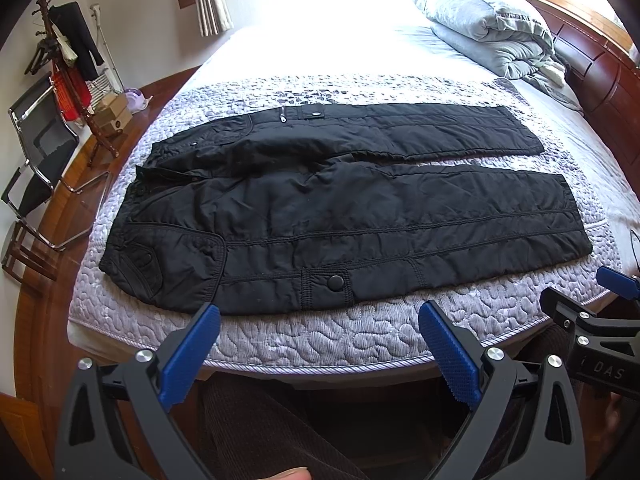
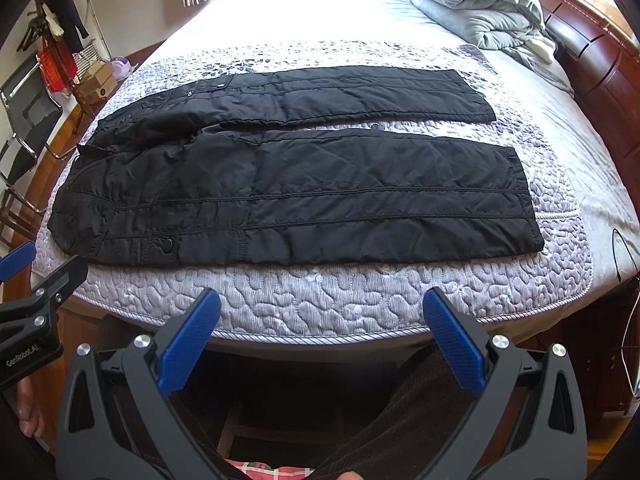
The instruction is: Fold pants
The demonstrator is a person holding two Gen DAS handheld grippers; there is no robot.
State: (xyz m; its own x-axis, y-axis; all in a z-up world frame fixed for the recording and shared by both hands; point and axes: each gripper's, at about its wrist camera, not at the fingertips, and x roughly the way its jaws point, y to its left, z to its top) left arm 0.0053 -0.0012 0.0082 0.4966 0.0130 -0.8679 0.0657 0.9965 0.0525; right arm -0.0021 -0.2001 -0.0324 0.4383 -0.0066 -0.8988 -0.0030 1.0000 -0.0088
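Observation:
Black padded pants (image 1: 320, 208) lie spread flat on the quilted bed, waist to the left, both legs running right and side by side; they also show in the right wrist view (image 2: 280, 184). My left gripper (image 1: 320, 312) is open and empty, hovering at the bed's near edge just short of the near leg's snap pocket (image 1: 335, 282). My right gripper (image 2: 320, 300) is open and empty, held over the near bed edge, a little short of the near leg. The right gripper also shows at the right of the left wrist view (image 1: 600, 312).
The quilted mattress (image 2: 320, 296) has its near edge right under both grippers. A folded grey duvet (image 1: 488, 28) lies at the far right by the wooden headboard (image 1: 600, 64). A coat rack (image 1: 68, 60), boxes and a folding chair (image 1: 36, 152) stand left of the bed.

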